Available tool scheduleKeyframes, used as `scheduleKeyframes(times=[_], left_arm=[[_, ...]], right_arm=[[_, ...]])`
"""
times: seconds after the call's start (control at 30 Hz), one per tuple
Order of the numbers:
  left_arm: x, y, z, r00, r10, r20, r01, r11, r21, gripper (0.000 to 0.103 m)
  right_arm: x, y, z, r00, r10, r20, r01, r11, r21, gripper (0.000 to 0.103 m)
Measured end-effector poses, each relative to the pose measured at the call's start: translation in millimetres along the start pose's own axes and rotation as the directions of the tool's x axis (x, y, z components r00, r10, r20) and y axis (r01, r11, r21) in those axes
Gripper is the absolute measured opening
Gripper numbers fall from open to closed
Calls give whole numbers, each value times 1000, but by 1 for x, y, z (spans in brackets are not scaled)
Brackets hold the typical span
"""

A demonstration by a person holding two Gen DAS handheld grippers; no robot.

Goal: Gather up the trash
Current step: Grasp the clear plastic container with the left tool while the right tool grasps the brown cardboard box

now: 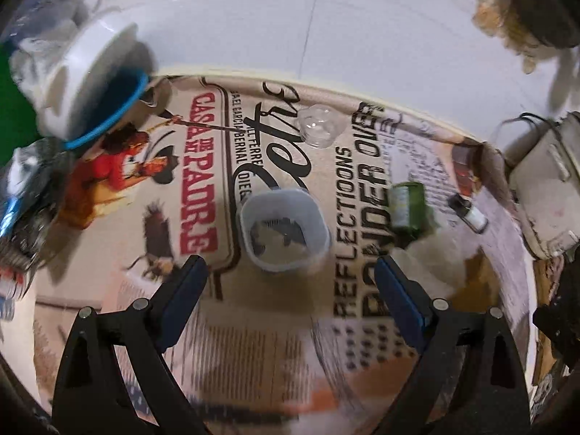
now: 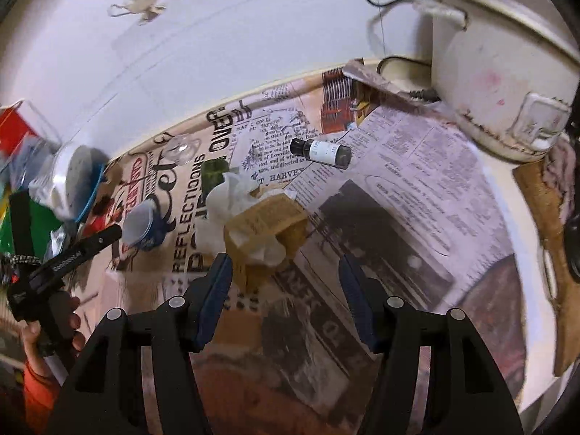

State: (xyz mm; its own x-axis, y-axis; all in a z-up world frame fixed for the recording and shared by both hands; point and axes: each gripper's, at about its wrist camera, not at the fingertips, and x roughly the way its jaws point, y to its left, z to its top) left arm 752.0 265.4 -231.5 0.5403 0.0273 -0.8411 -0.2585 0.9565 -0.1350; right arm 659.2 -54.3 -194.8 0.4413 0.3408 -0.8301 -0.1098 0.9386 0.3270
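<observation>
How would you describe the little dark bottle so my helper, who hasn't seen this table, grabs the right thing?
Start at the big dirty white pot at the table's far right corner. Just left of it, on the newsprint table cover, lies the small bottle on its side. It alone has a black cap and white label; the nearby green can is fatter.

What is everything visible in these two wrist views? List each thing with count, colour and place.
Small translucent plastic cup: one, greyish, on the newspaper-print table cover, ahead of the left gripper.
Clear plastic dome lid: one, transparent, near the table's far edge.
Small green bottle: one, lying on its side, right of the cup.
Dark vial with white label: one, lying on its side, further right.
Crumpled brown paper with white tissue: one clump, just ahead of the right gripper.
White jar with blue band: one, far left.
Worn white pot: one, far right.
Left gripper: black, blue-padded jaws open.
Right gripper: black, jaws open.
</observation>
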Motion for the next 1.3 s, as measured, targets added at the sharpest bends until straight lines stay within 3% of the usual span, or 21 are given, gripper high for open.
scheduleKeyframes(times=[0.33, 0.57, 0.63, 0.77, 0.83, 1.03, 1.3], left_arm=[[53, -1, 23, 999, 19, -44, -18, 1000, 13, 94], [63, -7, 22, 997, 68, -31, -66, 995, 74, 94], [64, -7, 21, 996, 86, -23, -83, 993, 89, 92], [62, -3, 17, 996, 82, -23, -79, 991, 104, 78], [58, -2, 14, 997, 75, -16, -73, 992, 103, 78], [43, -10, -1, 999, 28, -15, -26, 991, 134, 77], [11, -30, -22, 1000, 7, 11, -9, 981, 195, 77]], right_arm=[[57, 14, 22, 999, 4, -49, 4, 988, 153, 57], [79, 33, 25, 993, -89, -75, 96, 991, 93, 57], [76, 28, 21, 993, -94, -72, 101, 990, 98, 57], [69, 18, 14, 990, -119, -80, 125, 988, 84, 57], [62, 15, 10, 986, -148, -79, 152, 987, 50, 57], [48, 4, -2, 979, -170, -110, 173, 985, 12, 39], [15, -24, -22, 973, -220, -73, 224, 974, 44, 38]])
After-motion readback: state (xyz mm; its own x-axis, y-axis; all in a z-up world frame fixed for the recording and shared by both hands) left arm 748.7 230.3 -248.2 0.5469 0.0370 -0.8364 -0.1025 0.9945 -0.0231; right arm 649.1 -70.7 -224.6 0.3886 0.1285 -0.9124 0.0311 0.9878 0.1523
